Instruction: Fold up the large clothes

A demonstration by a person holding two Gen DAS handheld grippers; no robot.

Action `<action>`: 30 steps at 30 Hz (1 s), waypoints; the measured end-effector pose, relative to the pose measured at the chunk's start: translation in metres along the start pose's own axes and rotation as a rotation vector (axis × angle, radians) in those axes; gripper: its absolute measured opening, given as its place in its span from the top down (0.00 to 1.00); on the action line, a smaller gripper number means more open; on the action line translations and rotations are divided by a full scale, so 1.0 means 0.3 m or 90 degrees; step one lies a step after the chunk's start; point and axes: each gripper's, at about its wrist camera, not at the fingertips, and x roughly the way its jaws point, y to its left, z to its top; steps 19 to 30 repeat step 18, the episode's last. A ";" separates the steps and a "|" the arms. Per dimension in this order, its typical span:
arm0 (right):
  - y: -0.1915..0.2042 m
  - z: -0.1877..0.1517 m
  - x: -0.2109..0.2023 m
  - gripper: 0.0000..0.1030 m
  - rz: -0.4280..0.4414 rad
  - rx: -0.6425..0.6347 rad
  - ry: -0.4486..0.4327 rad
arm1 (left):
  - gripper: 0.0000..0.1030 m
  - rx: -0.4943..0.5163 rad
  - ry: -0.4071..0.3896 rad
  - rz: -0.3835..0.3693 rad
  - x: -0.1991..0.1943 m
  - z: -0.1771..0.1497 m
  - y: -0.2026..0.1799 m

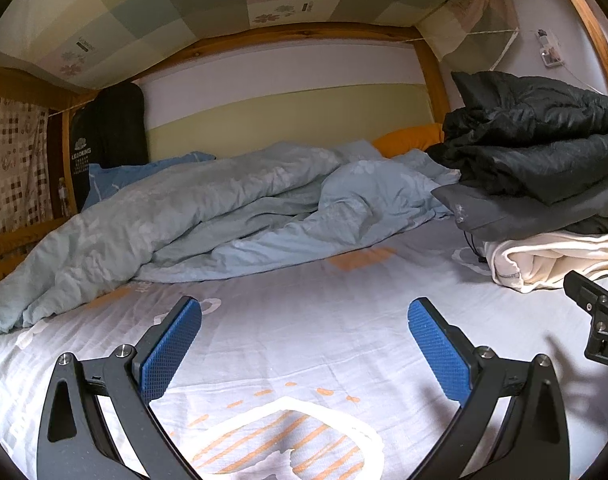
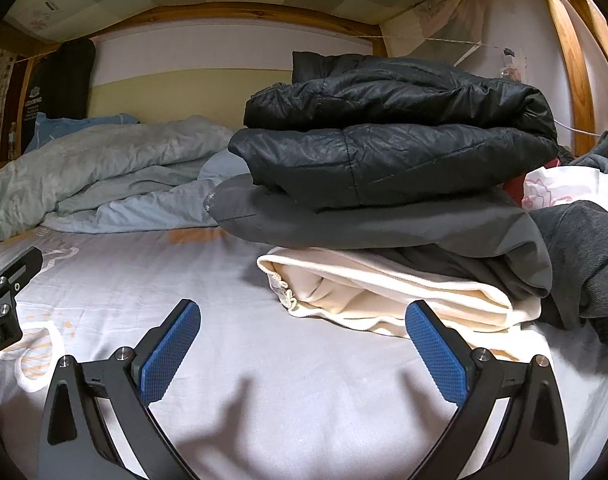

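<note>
Both grippers, left gripper [image 1: 304, 344] and right gripper [image 2: 302, 344], gape empty over the bedsheet [image 2: 232, 280]. Beyond the right one, a folded clothes stack [image 2: 384, 200] lies crosswise, black puffer jacket [image 2: 384, 148] topmost; rumpled blue duvet [image 1: 184, 208] left.

Left gripper [image 1: 304, 344]: jaws spread wide, empty, pointing 12 o'clock. Right gripper [image 2: 303, 346]: same pose, at left's 3 o'clock.
</note>
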 end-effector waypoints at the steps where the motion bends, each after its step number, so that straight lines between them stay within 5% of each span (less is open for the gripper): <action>1: -0.001 0.000 0.000 0.00 0.000 0.000 0.000 | 0.00 0.000 0.000 0.000 0.000 0.000 0.001; 30: -0.009 0.001 0.007 0.00 -0.005 -0.002 0.002 | 0.00 -0.004 0.003 -0.003 0.003 -0.002 -0.006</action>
